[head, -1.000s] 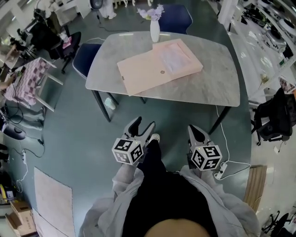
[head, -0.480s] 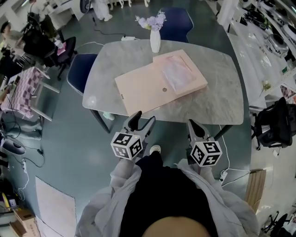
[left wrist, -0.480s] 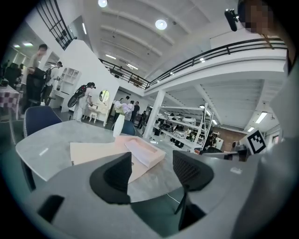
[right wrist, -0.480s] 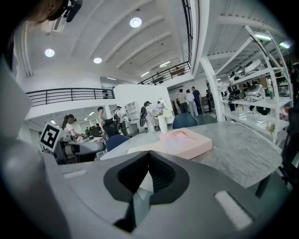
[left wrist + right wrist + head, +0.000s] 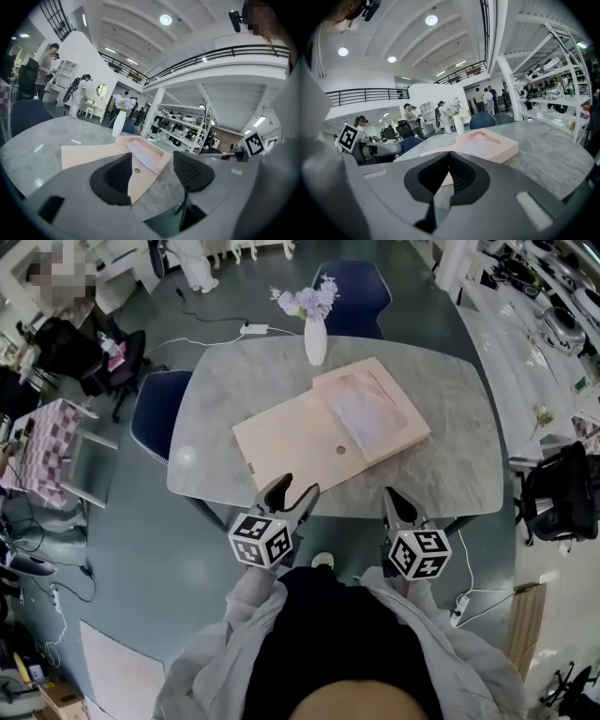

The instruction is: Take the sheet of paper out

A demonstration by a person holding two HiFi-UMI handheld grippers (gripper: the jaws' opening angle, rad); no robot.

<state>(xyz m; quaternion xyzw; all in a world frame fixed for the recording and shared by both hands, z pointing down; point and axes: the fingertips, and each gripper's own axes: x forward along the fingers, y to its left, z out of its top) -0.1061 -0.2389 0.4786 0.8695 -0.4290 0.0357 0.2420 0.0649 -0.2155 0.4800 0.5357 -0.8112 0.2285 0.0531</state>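
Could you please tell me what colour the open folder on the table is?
Pale pink; the flat open folder shows best in the head view.

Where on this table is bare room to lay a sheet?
Bare tabletop lies right of the pink box, out to the rim, and at the left end beside it. The far middle is crowded: vase close behind box.

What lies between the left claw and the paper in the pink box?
Only the box's flat open pink lid with a round stud, on the grey marble table; the head view shows it.
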